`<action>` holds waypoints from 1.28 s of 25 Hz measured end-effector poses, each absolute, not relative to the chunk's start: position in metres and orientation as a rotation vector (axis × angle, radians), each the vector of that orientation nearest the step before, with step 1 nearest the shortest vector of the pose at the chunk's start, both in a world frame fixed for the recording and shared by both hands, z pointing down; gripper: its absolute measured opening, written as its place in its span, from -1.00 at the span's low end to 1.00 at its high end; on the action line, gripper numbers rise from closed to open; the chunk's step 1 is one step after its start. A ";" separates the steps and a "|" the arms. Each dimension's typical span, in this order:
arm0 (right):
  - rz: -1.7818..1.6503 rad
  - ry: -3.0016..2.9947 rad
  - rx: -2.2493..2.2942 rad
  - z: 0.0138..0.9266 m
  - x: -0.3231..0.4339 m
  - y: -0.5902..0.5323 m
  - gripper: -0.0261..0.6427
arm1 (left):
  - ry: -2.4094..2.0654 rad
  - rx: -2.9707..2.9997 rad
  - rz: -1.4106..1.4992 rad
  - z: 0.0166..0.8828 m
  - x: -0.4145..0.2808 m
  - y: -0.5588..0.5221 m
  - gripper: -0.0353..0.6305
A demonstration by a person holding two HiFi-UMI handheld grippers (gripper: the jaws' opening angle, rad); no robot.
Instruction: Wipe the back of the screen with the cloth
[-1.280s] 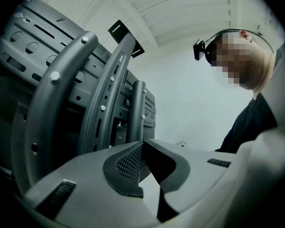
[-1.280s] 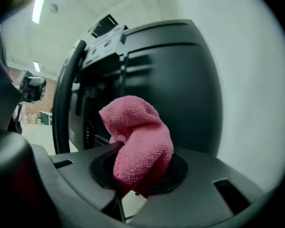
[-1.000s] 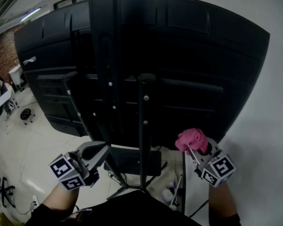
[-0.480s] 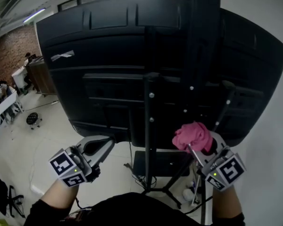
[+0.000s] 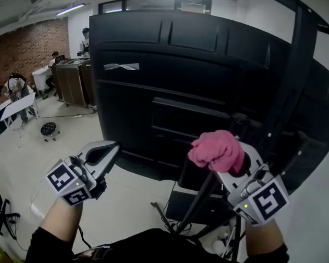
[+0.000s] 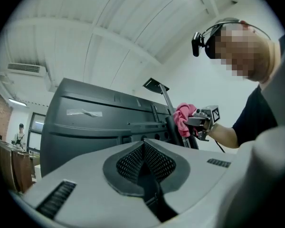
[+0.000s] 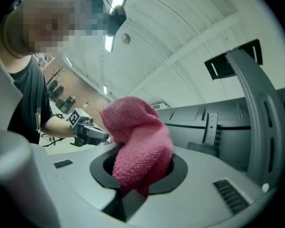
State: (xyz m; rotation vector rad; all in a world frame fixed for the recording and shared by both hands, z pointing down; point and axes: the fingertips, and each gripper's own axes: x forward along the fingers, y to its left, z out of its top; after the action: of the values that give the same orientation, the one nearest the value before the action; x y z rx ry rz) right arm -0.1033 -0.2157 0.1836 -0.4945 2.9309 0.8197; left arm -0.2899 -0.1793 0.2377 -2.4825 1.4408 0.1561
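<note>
Cloth point(image 5: 215, 148), pink and bunched, bulges from the clamped jaws of the right hand-held gripper point(image 5: 231, 166) at about 5 o'clock in the head view, just in front of the lower black back of the screen point(image 5: 170, 64); whether it touches the panel cannot be told. The left hand-held gripper point(image 5: 105, 151), at 8 o'clock, has its jaws together on nothing and hangs apart from the screen. A strip of tape point(image 5: 120, 66) sticks near the screen's top at 11 o'clock, and a dark stand arm point(image 5: 289, 81) crosses at 2 o'clock.
</note>
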 end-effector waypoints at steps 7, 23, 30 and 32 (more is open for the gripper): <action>1.120 2.766 -0.797 0.078 -0.260 -0.220 -0.63 | 1.429 -2.528 0.224 0.260 -0.426 -0.135 -0.90; 1.406 2.663 -1.365 -0.004 -0.481 -0.330 -0.63 | 1.604 -2.370 0.393 0.276 -0.557 -0.043 -0.90; 1.504 2.592 -1.527 -0.012 -0.394 -0.354 -0.63 | 1.550 -2.388 0.392 0.271 -0.544 -0.050 -0.90; 1.519 2.563 -1.613 -0.014 -0.338 -0.366 -0.63 | 1.520 -2.409 0.391 0.270 -0.536 -0.059 -0.90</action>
State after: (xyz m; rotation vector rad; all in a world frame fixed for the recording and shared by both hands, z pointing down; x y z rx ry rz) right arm -0.3375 -0.3658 -0.0140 -1.6127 2.5627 1.5190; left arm -0.5355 -0.0591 0.2696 -2.4089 1.5198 0.3912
